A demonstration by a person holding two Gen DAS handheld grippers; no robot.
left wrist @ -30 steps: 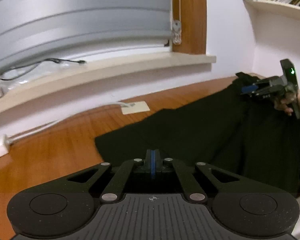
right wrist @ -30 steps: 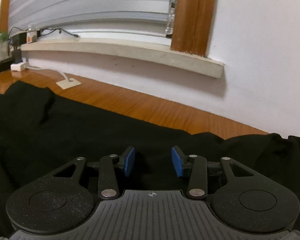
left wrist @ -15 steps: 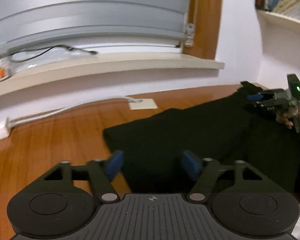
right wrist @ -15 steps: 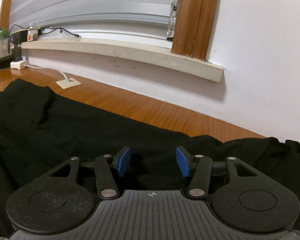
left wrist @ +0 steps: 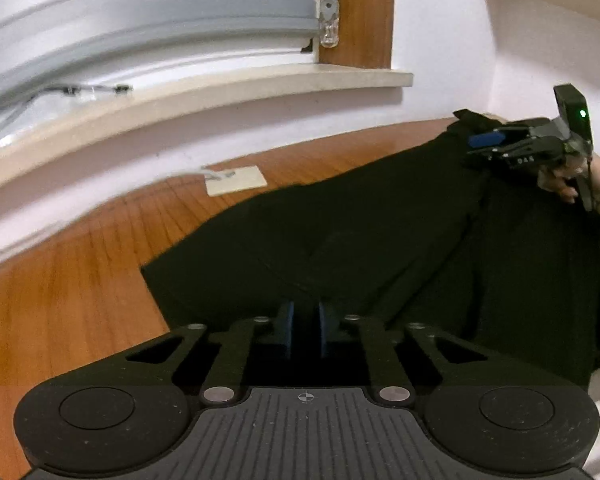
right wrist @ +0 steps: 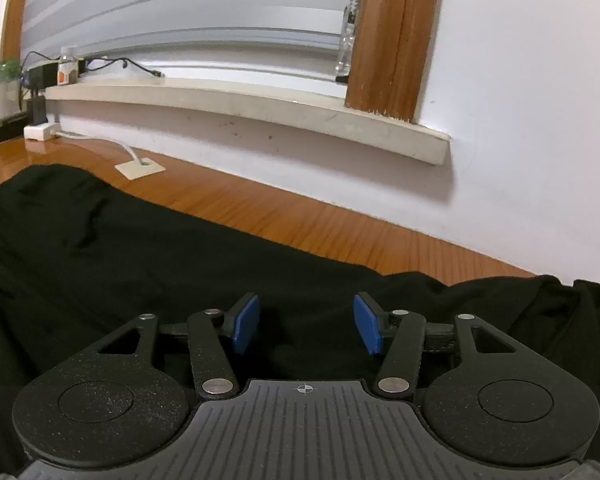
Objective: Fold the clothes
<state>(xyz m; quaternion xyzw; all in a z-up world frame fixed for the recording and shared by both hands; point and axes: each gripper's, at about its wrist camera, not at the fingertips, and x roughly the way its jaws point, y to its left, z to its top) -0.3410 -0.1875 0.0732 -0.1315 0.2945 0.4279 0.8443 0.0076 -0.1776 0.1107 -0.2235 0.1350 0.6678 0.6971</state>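
A black garment lies spread on the wooden table. My left gripper is at the garment's near edge; its blue pads stand close together with a fold of the dark cloth pinched between them. In the right wrist view the same garment fills the lower half. Low over it, my right gripper stands open with only cloth below the gap. The left wrist view also shows the right gripper at the garment's far right corner, held by a hand.
A white wall and a stone windowsill run along the table's far edge. A beige cable plate with a white cord sits on the wood beyond the garment. A bottle, a plant and a power strip stand at the far left.
My left gripper was shut a second ago, opened wide half a second ago, and has now closed on the garment's near edge. The right gripper has opened a little wider and hardly moved.
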